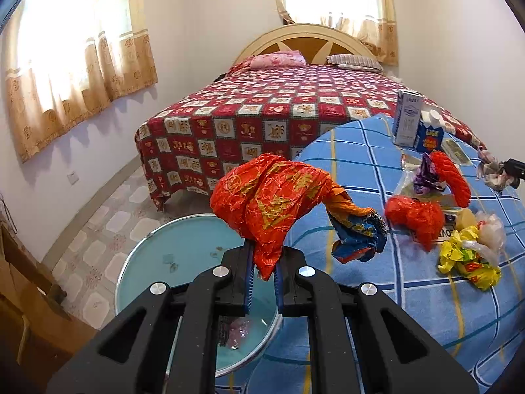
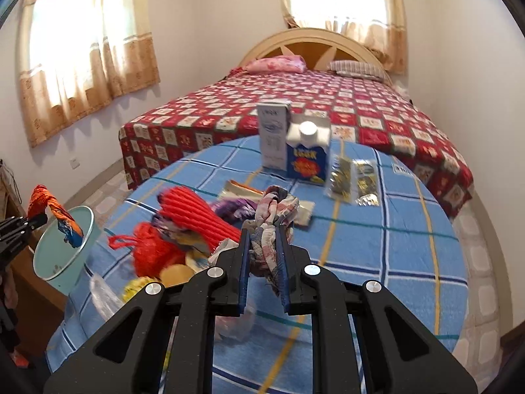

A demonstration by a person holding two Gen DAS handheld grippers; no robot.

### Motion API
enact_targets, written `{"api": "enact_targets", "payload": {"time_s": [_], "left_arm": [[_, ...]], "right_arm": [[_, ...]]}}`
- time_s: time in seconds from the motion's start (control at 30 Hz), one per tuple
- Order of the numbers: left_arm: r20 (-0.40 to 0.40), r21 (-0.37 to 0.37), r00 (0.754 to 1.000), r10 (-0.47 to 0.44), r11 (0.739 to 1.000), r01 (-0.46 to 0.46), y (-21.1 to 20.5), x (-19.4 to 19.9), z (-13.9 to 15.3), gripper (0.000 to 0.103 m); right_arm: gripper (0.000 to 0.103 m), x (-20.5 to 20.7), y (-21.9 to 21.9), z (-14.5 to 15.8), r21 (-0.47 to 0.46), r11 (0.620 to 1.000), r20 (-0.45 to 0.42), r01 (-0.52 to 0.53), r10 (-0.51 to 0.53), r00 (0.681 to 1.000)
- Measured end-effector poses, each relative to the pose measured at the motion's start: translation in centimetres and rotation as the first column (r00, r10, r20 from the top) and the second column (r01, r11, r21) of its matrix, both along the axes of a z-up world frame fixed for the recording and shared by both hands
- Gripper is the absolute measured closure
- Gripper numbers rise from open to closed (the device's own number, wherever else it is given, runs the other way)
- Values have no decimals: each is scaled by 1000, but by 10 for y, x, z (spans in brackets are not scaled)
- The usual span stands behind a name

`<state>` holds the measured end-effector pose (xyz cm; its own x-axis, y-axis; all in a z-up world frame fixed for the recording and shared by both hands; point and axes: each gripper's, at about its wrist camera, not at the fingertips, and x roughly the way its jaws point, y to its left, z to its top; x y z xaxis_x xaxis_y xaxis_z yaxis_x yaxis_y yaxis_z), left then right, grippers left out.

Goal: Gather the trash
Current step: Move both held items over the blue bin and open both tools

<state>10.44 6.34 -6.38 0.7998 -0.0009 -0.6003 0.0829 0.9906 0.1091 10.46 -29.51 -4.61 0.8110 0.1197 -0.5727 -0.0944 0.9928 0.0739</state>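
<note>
Left gripper (image 1: 264,269): fingers clenched on red wrapper (image 1: 272,203), frame centre, above bin (image 1: 183,249). Right gripper (image 2: 265,259): fingers clenched on crumpled wrapper (image 2: 274,210), lifted over tabletop (image 2: 377,236). Beyond: cartons (image 2: 306,154), upper centre. Risk: red wrapper's loose tail catching the bin rim, spilling onto the floor.

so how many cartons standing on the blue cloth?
2. A tall white carton at the far side of the blue cloth, and a shorter blue carton with a white cap just right of it. None seems hidden in the litter.
</note>
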Motion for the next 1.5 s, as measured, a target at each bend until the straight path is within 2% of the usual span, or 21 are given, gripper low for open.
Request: {"api": "enact_targets", "payload": {"time_s": [0.63, 1.23, 1.5], "left_arm": [[-19, 48, 990, 138, 989, -137, 53, -5, -3, 93], [-48, 88, 959, 279, 958, -274, 111, -11, -13, 93], [-74, 100, 942, 327, 942, -320, 131, -12, -19, 92]], "right_arm": [[87, 37, 109, 19, -5, 975, 51, -221, 221, 974], [87, 69, 211, 6, -12, 910, 0, -414, 414, 910], [87, 67, 253, -5, -22, 873, -29, -488, 487, 873]]}}
